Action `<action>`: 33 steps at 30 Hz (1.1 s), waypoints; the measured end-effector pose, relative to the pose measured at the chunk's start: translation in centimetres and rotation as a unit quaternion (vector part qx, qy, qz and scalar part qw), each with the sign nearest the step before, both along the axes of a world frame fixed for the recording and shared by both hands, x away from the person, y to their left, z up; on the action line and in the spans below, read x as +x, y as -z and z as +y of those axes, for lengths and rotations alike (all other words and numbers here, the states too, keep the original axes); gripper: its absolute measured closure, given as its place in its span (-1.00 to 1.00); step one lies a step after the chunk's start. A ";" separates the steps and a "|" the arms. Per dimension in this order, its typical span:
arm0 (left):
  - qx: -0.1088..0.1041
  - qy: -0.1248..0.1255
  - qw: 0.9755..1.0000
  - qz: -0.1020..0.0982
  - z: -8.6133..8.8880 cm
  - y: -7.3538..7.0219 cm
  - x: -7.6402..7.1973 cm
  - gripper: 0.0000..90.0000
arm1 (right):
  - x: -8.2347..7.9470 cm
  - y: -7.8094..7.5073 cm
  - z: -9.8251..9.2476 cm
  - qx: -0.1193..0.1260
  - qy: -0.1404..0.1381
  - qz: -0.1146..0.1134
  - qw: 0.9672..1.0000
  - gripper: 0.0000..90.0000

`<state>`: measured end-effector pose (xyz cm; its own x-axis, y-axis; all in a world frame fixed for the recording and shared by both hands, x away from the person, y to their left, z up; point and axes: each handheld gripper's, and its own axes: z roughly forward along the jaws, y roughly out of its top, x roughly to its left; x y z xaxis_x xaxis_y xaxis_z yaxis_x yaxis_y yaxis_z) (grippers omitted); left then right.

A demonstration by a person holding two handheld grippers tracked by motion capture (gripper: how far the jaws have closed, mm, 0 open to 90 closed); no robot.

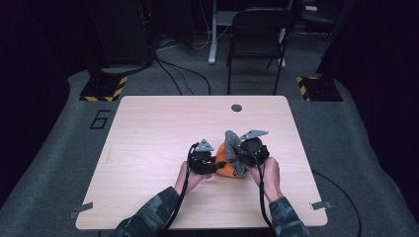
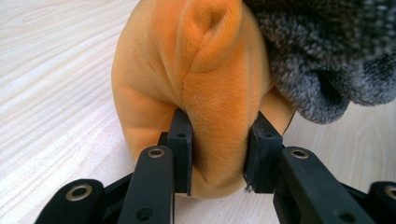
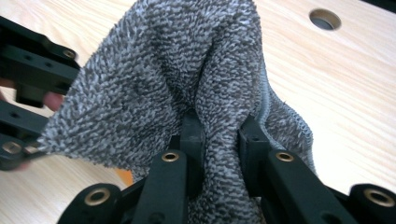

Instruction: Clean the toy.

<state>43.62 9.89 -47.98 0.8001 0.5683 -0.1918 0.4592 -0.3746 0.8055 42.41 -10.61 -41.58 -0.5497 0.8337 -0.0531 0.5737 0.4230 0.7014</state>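
A: Biggest thing first: the pale wooden tabletop, with a round hole near its far edge. Any writing?

B: Just one mark, a dark "6" on the grey floor left of the tabletop. No brand or label on the things in hand.

A: And the orange plush toy?

B: Soft, short-piled, creased into folds, sitting on the tabletop near the front, between the two hands. Draped over its right side is a grey terry cloth, looped and mottled, with a stitched hem.

A: The left gripper?

B: Its fingers pinch a thick fold of the toy, pads pressed into the plush.

A: The right gripper?

B: Fingers clamped on a bunched ridge of the cloth, lifted just above the toy.
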 end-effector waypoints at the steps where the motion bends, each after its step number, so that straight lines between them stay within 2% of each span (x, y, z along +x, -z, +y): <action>1: -0.001 0.000 1.000 0.001 0.0 0.0 0.0 0.51 | 0.0 0.0 0.0 0.000 0.000 0.000 1.000 0.69; 12: -0.004 0.005 1.000 0.000 -0.2 0.1 0.2 0.51 | 0.1 1.6 -2.8 -0.006 0.037 0.032 0.999 0.69; 17: -0.007 0.005 1.000 0.000 -0.3 0.2 0.1 0.51 | 0.6 2.9 -4.2 -0.005 0.056 0.057 0.997 0.69; 18: -0.008 0.005 1.000 0.001 -0.2 0.2 0.1 0.51 | 0.8 3.5 -4.8 -0.008 0.066 0.068 0.995 0.69; 19: -0.008 0.005 1.000 0.001 -0.2 0.2 0.1 0.51 | 0.8 3.5 -4.8 -0.008 0.066 0.068 0.995 0.69; 21: -0.010 0.003 1.000 0.003 -0.1 0.3 0.2 0.51 | 1.2 4.4 -5.3 -0.020 0.084 0.089 0.992 0.69; 22: -0.014 0.000 1.000 0.004 0.1 0.3 0.4 0.51 | 1.7 6.1 -5.8 -0.023 0.084 0.098 0.991 0.69; 23: -0.014 0.000 1.000 0.004 0.1 0.3 0.4 0.51 | 1.7 6.1 -5.8 -0.023 0.084 0.098 0.991 0.69; 24: -0.017 0.001 1.000 0.006 0.2 0.3 0.5 0.51 | 2.4 7.6 -6.1 -0.027 0.090 0.117 0.989 0.68; 27: -0.019 -0.001 1.000 0.006 0.2 0.4 0.5 0.51 | 2.7 8.0 -6.2 -0.019 0.090 0.119 0.989 0.68; 28: -0.021 -0.002 1.000 0.007 0.3 0.4 0.5 0.51 | 2.6 7.8 -6.1 -0.029 0.086 0.118 0.989 0.68; 30: -0.020 -0.002 1.000 0.006 0.2 0.4 0.5 0.51 | 2.6 7.7 -6.1 -0.030 0.086 0.120 0.989 0.68; 31: -0.019 -0.002 1.000 0.005 0.2 0.4 0.5 0.51 | 2.6 7.5 -6.2 -0.031 0.088 0.123 0.988 0.69; 32: -0.019 -0.002 1.000 0.004 0.2 0.4 0.5 0.51 | 2.5 6.5 -6.5 -0.033 0.093 0.113 0.989 0.70; 33: -0.018 0.000 1.000 0.005 0.2 0.3 0.6 0.51 | 2.5 6.5 -6.5 -0.033 0.093 0.113 0.989 0.70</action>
